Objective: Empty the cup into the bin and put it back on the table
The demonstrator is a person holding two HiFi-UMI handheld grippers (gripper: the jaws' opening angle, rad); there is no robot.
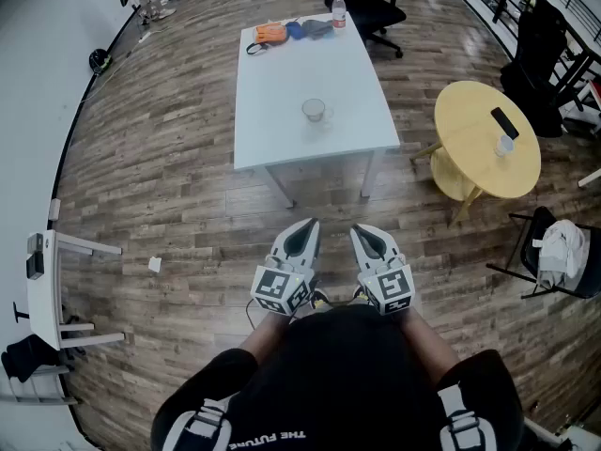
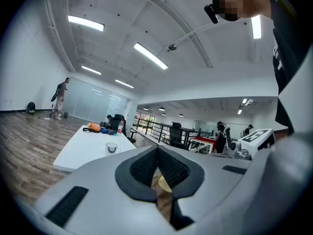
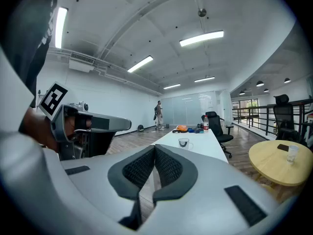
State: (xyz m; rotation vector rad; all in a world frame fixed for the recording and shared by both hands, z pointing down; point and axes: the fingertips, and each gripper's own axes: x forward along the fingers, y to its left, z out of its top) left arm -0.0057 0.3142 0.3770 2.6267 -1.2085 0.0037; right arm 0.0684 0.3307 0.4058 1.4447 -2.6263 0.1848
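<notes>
In the head view, the left gripper (image 1: 304, 227) and the right gripper (image 1: 365, 232) sit side by side at lower centre, just above the person's dark top. Both point up the frame toward the white table (image 1: 282, 92). The cup (image 1: 315, 110), a clear one with a handle, stands upright near the middle of that table, well apart from both grippers. A bottle (image 1: 339, 10) and an orange item (image 1: 270, 33) lie at the table's far end, near the top of the frame. A round yellow table (image 1: 470, 134) stands at the right.

In the left gripper view, the dark pads meet at the frame's centre with nothing between them. The cup (image 2: 111, 148) shows small at centre left on the table.

In the right gripper view, the jaws are likewise closed together and hold nothing. The cup (image 3: 184, 142) stands just above them on the table, right of centre, and the left gripper (image 3: 83, 126) fills the left side.
</notes>
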